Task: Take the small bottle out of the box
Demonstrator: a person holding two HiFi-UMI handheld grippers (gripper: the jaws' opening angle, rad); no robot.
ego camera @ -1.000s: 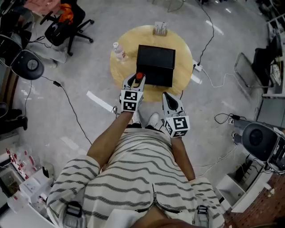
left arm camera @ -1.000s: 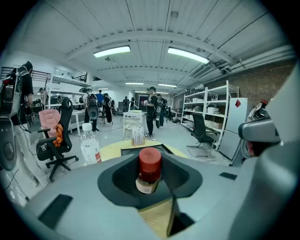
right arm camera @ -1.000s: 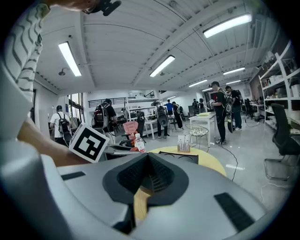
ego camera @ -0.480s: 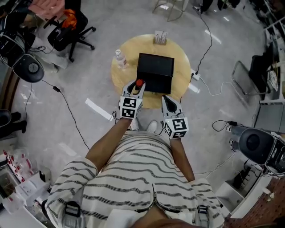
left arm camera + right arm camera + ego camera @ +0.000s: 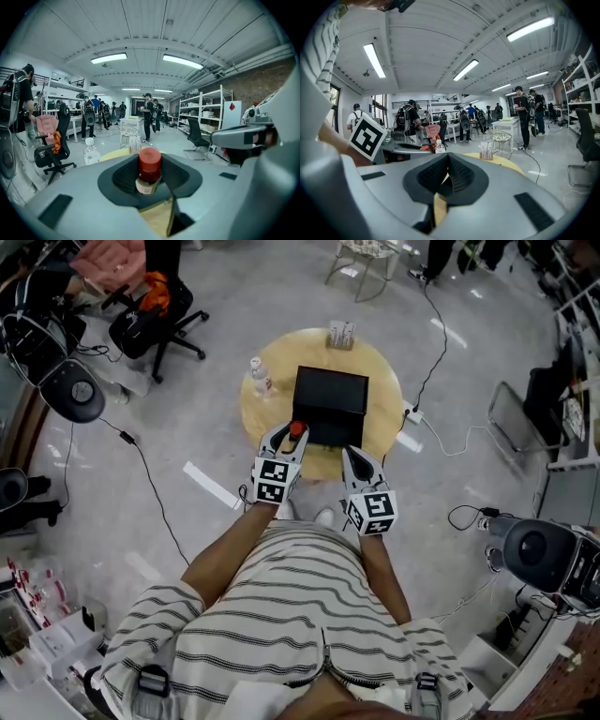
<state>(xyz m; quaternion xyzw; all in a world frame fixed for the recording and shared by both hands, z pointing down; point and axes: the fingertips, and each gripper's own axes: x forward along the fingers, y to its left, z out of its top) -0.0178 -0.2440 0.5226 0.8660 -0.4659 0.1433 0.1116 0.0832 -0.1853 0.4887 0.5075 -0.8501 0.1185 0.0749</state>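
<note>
**A:** Where's the bottle [image 5: 149,165] right now?

**B:** It's clamped upright in the left gripper [image 5: 291,437], red cap up, with the pads on its sides near the top. It hangs over the near edge of the counter [image 5: 265,418], by the near left corner of the box [image 5: 330,405], and looks clear of it

**A:** And the right gripper [image 5: 353,457]?

**B:** Its jaws are together with nothing in them. It's held just off the near edge, to the right of the left one, and isn't touching the box

**A:** So how would you finish this well?

**B:** I'd judge the lift is about done, so what's left is carrying the bottle off and setting it down. Keep the squeeze even and the bottle upright, because with a grip that high a tilt could let it swing. Pick a bare patch at the near left of the counter, short of the water bottle [image 5: 260,377] at the left edge. Lower until the base sits flat before opening

**A:** Anything further back?

**B:** Only a small rack [image 5: 341,334] at the far edge, well apart from all this
</note>
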